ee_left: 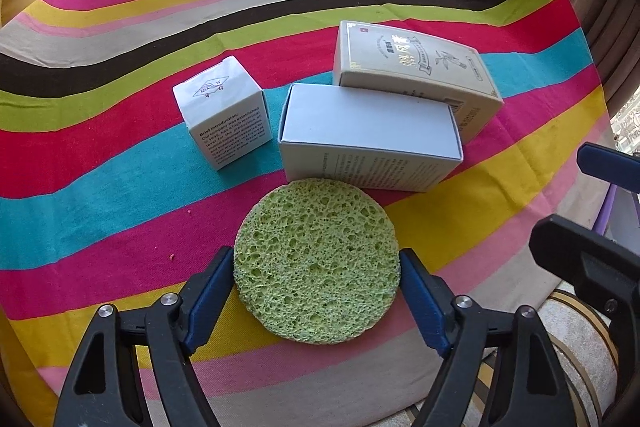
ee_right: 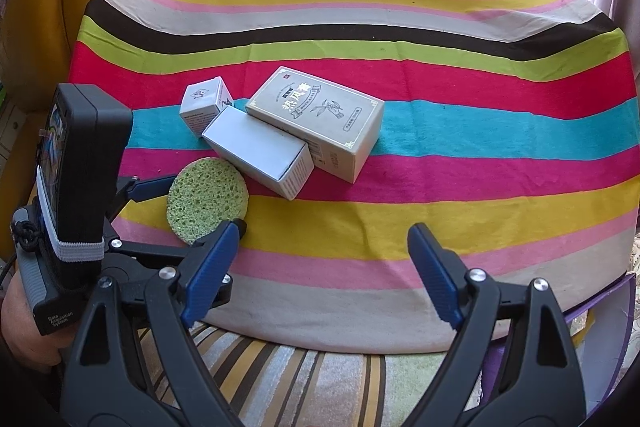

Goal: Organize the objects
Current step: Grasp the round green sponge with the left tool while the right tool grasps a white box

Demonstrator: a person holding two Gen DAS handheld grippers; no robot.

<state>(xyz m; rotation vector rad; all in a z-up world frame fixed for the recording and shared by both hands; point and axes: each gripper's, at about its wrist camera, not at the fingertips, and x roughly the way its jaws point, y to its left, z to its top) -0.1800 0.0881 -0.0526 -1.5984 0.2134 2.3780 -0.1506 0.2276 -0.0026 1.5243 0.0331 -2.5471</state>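
Observation:
A round green sponge lies flat on the striped tablecloth near the front edge. My left gripper spans it, one blue pad touching its rim on each side. Behind the sponge lies a long white box. A beige printed box lies against its far side, and a small white cube box stands to its left. My right gripper hangs open over the table's near edge, right of the sponge, with nothing between its pads.
A yellow leather chair stands beyond the table's left side. A striped rug covers the floor below the near edge. A hand holds the left gripper's grip. Bare cloth stretches to the right of the boxes and behind them.

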